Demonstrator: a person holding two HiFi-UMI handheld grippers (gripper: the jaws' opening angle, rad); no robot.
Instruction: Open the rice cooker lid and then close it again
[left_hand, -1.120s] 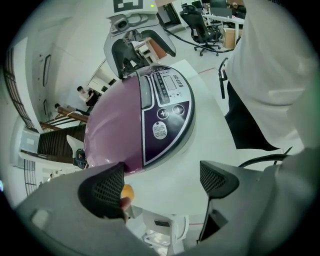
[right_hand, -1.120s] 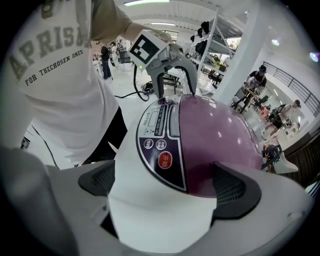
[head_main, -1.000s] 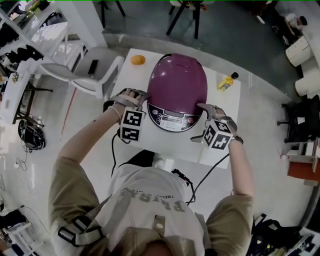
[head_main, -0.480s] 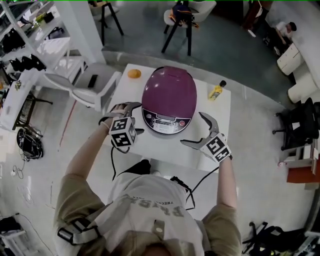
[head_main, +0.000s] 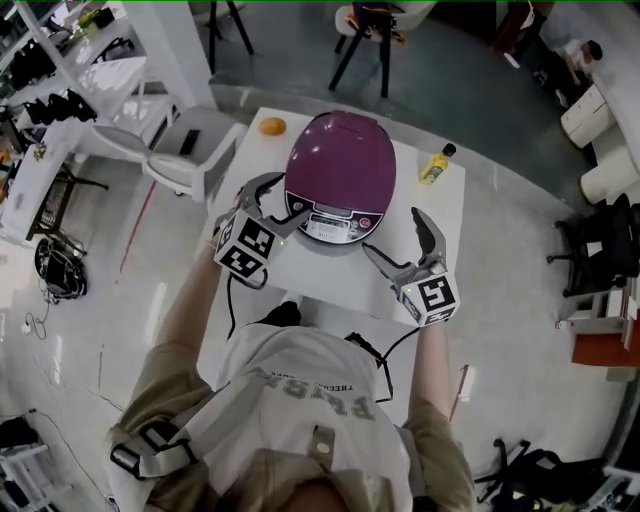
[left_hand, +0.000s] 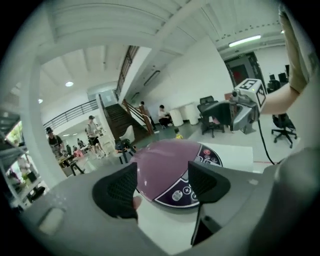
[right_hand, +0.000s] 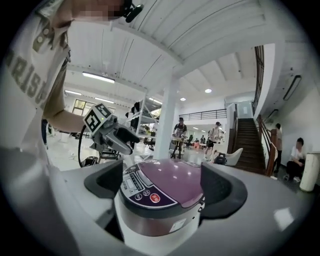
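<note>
The rice cooker (head_main: 340, 168), with a purple domed lid and a dark control panel (head_main: 335, 222) facing me, stands on the white table (head_main: 320, 285) with its lid down. My left gripper (head_main: 272, 205) hovers off the cooker's front left. Its jaws are closing with nothing between them. My right gripper (head_main: 400, 240) hovers off the front right, apart from the cooker, jaws also closing on nothing. In the left gripper view the cooker (left_hand: 165, 167) lies beyond the left gripper (left_hand: 162, 187). The right gripper view shows the cooker (right_hand: 160, 192) past the right gripper (right_hand: 165, 187).
An orange (head_main: 272, 126) lies at the table's far left corner and a yellow bottle (head_main: 434, 165) at its far right. A white chair (head_main: 170, 150) stands left of the table. A black cable (head_main: 385, 360) runs off the table's near edge.
Both grippers have come away from the cooker's sides, lifted up and rolled, and now hang free in front of it. The lid stays down in every frame.
</note>
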